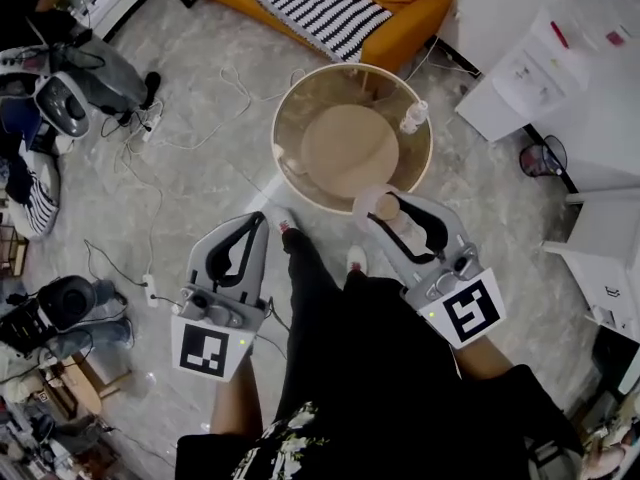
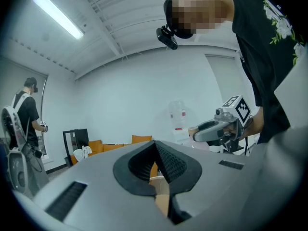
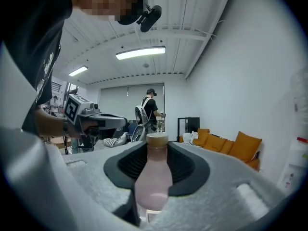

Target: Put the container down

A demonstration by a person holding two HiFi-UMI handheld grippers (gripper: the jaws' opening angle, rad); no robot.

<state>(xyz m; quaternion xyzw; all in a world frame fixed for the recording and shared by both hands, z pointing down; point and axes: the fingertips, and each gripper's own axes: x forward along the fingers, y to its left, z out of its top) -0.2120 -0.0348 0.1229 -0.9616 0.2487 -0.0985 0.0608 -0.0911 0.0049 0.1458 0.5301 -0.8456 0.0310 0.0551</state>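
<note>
The container is a pale pink bottle (image 3: 154, 182) with a tan cap, and my right gripper (image 3: 156, 150) is shut on its body, holding it upright. In the head view the bottle (image 1: 386, 209) hangs at the near right rim of a round wooden-topped table (image 1: 350, 150), between the jaws of the right gripper (image 1: 388, 205). My left gripper (image 1: 259, 221) hovers over the floor just short of the table's near left edge. Its jaws meet at the tips with nothing between them, as the left gripper view shows (image 2: 154, 144).
A small clear bottle (image 1: 413, 118) stands on the table's right rim. Beyond the table is an orange sofa (image 1: 400, 13) with a striped blanket. Cables (image 1: 200, 108) trail over the floor at left. White desks (image 1: 560, 58) stand at right. A person with a backpack (image 3: 147, 110) stands across the room.
</note>
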